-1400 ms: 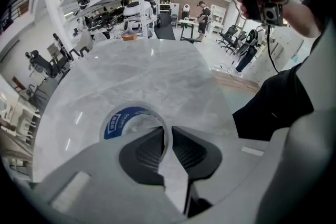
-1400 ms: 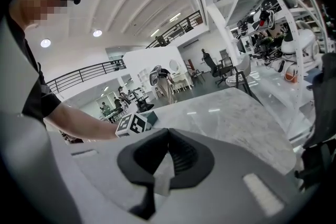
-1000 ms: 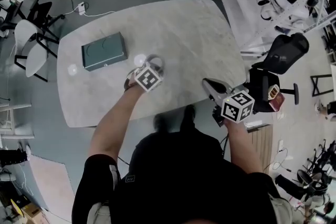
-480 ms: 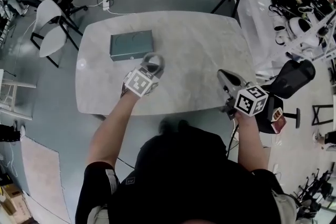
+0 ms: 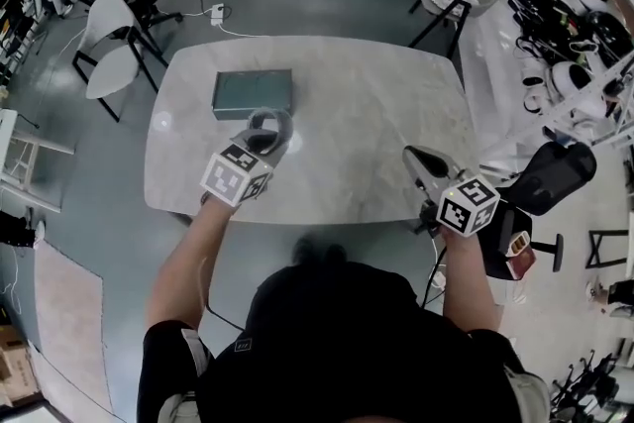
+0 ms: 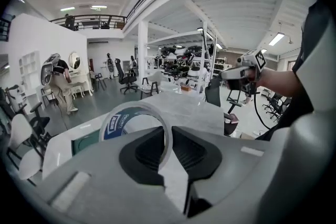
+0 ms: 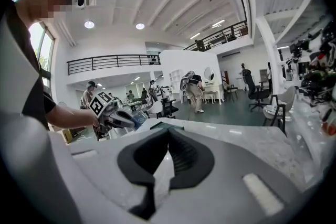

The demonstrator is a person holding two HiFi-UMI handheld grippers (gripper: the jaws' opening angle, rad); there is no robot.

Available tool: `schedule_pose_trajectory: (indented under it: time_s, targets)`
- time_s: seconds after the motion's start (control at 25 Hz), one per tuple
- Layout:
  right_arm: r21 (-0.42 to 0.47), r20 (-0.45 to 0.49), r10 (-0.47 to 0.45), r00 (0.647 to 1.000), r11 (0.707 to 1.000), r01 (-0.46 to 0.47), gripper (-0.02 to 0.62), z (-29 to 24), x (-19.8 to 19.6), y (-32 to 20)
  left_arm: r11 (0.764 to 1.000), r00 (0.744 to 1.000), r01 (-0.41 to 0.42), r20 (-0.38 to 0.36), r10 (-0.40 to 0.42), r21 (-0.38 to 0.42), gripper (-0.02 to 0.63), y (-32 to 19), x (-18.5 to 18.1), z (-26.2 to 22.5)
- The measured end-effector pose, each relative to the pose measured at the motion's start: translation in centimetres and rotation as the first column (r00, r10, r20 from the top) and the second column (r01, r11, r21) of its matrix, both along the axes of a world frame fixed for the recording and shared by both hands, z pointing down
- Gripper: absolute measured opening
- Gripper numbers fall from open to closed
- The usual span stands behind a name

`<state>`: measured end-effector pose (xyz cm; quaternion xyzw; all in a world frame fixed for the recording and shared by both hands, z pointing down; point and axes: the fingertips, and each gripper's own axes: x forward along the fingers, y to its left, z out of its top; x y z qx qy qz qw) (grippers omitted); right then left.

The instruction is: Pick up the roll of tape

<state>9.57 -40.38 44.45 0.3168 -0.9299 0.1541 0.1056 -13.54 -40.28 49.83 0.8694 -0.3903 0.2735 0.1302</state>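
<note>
The roll of tape (image 5: 268, 127) is a clear ring with a blue-printed core. It hangs in the air above the marble table (image 5: 376, 104), with my left gripper (image 5: 265, 138) shut on its rim. In the left gripper view the tape (image 6: 132, 122) stands on edge, its band pinched between the jaws of the left gripper (image 6: 168, 136). My right gripper (image 5: 415, 159) hovers over the table's near right edge. Its jaws meet at the tips with nothing between them in the right gripper view (image 7: 168, 136).
A flat dark-green box (image 5: 252, 92) lies on the far left part of the table, just beyond the tape. White and black chairs (image 5: 114, 40) stand around the table, a black office chair (image 5: 555, 175) at the right. People stand in the background.
My left gripper has risen from the table with the tape roll in it and come back toward the person. The right gripper has lifted a little.
</note>
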Motion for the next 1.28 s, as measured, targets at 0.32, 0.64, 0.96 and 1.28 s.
schedule_pose_trajectory:
  time_s: [0.32, 0.64, 0.96, 1.28]
  targets:
    - [0.127, 0.138, 0.035, 0.99, 0.99, -0.053, 0.002, -6.0, 3.1, -1.2, 0.978, 0.988, 0.124, -0.108, -0.107, 0.167, 0.054, -0.4, 1.3, -7.8]
    - [0.221, 0.168, 0.017, 0.986, 0.974, -0.055, 0.002, -9.0, 4.3, 0.0, 0.938, 0.972, 0.202, -0.176, -0.156, 0.283, 0.054, 0.4, 2.7, -12.6]
    - [0.215, 0.174, 0.066, 0.983, 0.971, -0.103, 0.002, -8.4, 6.1, -0.7, 0.928, 0.966, 0.228, -0.191, -0.177, 0.294, 0.054, -0.6, 3.4, -13.3]
    - [0.218, 0.18, 0.063, 0.982, 0.971, -0.102, 0.002, -8.5, 5.3, -1.0, 0.927, 0.963, 0.234, -0.203, -0.179, 0.292, 0.054, -1.0, 3.2, -13.3]
